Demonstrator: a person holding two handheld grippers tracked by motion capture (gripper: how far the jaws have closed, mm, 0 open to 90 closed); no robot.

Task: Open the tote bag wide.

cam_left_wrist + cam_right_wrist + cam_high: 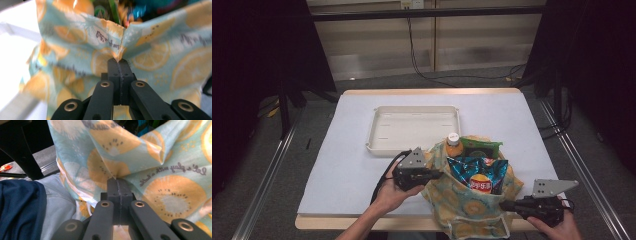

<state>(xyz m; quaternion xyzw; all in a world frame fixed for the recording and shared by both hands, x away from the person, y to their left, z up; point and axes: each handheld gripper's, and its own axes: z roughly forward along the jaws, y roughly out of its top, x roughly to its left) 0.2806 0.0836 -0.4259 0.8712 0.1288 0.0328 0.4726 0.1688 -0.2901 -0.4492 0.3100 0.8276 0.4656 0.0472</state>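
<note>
- Pinching a fold of the bag (155, 62) cloth, the left gripper (435, 174) had its jaws pressed fully together, with the fruit-print fabric caught at their tips in the left gripper view.
- The right gripper (503, 205) was likewise closed tight on a pleat of the same bag (175, 195), the cloth bunching up from the seam between its jaws.
- The bag (472, 205) sat between the two grippers at the near edge of the table (342, 165), its lower part hanging over that edge toward the person.
- Its mouth faced up and away from the person, and its long axis ran from the near edge toward the far side of the table.
- Just beyond the left gripper, a bottle (453, 145) with a white cap stood upright in the bag's mouth.
- A blue chip packet (478, 176) stood in the opening between the grippers, its printed face toward the person.
- A green packet (482, 145) lay behind the chips, at the far rim of the bag.
- Past the left gripper and apart from the bag, a white tray (377, 135) rested on the table, its long side running across.
- Nothing stood between either gripper and the cloth it held.
- Beside the right gripper, in its own view, dark blue fabric (20, 210) and pale cloth lay close to the bag's hanging edge.
</note>
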